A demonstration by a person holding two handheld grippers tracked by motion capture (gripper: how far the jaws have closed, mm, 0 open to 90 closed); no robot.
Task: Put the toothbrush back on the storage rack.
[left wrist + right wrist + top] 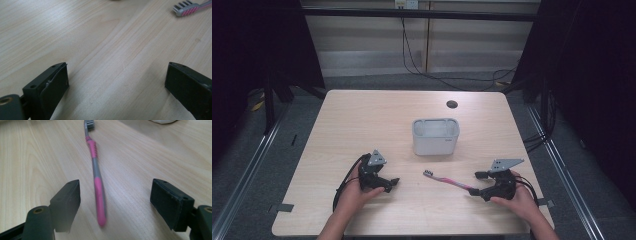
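Note:
A pink and grey toothbrush (448,180) lies flat on the wooden table, its bristle head toward the left. In the right gripper view the toothbrush (96,173) runs away from me, its handle end lying between the jaws without touching either pad. My right gripper (477,183) is open around that handle end, low on the table at the right. My left gripper (393,183) rests open at the left with nothing between its fingers. Its own view has the brush head (186,8) at the top right, well ahead of the left gripper (117,75).
A white rectangular bin (435,136) stands upright at the table's middle, beyond the toothbrush. A dark round hole (452,104) sits near the far edge. Cables trail on the floor behind the table (362,120), and dark rails flank both sides.

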